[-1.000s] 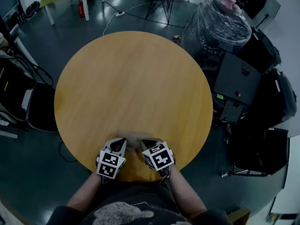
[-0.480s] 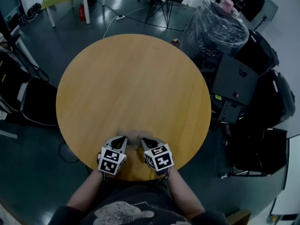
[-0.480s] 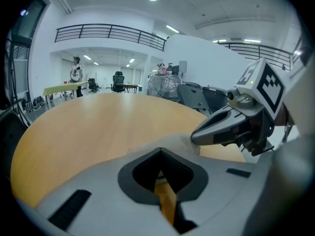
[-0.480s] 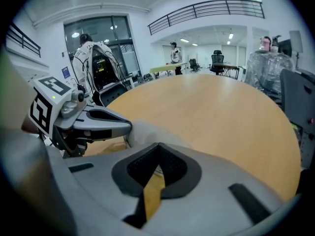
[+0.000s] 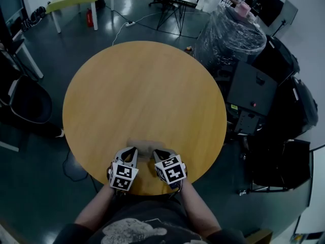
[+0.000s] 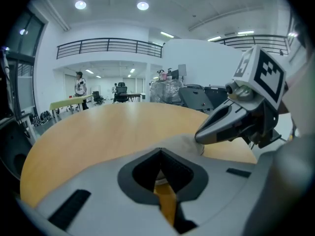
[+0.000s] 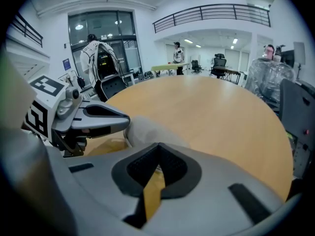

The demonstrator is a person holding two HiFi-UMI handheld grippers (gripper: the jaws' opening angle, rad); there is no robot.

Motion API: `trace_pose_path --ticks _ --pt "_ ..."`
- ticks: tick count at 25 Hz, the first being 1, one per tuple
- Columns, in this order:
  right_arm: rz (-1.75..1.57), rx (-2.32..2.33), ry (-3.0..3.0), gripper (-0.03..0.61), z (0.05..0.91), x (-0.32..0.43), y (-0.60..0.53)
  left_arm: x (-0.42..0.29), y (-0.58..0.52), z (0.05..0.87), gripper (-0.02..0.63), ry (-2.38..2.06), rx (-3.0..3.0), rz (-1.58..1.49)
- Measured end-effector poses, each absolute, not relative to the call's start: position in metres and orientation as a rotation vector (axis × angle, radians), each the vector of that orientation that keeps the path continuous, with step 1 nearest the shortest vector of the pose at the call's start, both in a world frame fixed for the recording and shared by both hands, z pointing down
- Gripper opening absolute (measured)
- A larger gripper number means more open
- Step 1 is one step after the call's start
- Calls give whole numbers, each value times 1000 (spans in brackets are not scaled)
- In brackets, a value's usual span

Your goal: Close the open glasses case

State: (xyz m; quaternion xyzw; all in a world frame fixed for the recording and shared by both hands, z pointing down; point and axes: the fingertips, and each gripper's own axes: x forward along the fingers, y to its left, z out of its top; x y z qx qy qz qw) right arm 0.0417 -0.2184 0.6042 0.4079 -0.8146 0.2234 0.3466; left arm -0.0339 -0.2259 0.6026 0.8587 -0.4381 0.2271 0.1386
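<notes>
Glasses case [image 5: 144,147]: likely light, stiff, apt to skid on the table [image 5: 144,90]; press down on the lid's top. Left gripper [image 5: 131,153], right gripper [image 5: 159,155]: pressed together, empty.

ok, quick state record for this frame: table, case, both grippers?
table: round, wooden
glasses case: near front edge, between the grippers; lid looks down, seam unclear
left gripper: jaws together, tip at the case's left end
right gripper: jaws together, tip at the case's right end
grip: neither clamps the case
</notes>
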Motion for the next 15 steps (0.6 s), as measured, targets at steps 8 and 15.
trace_pose_path --ticks 8,15 --pt "608 1176 -2148 -11 584 51 -213 -41 -220 561 8 -1280 2511 521" --pt "486 1351 -2241 -12 529 56 -209 -40 -206 506 8 -1219 2607 361"
